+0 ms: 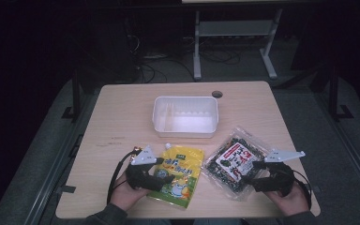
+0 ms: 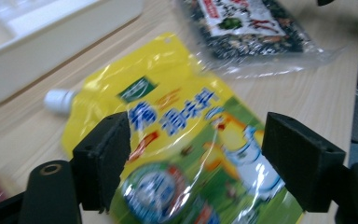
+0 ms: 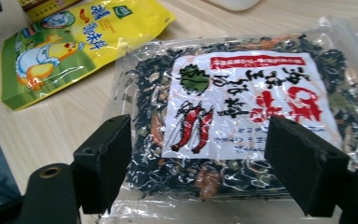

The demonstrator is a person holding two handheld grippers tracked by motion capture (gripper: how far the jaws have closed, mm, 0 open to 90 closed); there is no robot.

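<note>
High view: an empty white bin (image 1: 185,116) sits mid-table; near the person, a yellow pouch (image 1: 180,174) and a seaweed pack (image 1: 233,161) lie flat, so likely nothing is packed yet. Left gripper view: left gripper (image 2: 196,154) wide, jaws straddling the pouch. Right gripper view: right gripper (image 3: 198,161) wide over the pack, neither gripping

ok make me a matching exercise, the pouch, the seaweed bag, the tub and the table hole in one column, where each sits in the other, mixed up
Things:
1. yellow pouch
2. seaweed bag
3. white tub
4. table hole

Places:
A. far edge of the table, right of the tub
B. under the open left gripper
C. middle of the table, empty
D. under the open right gripper

Pairs: 1-B, 2-D, 3-C, 4-A
</note>
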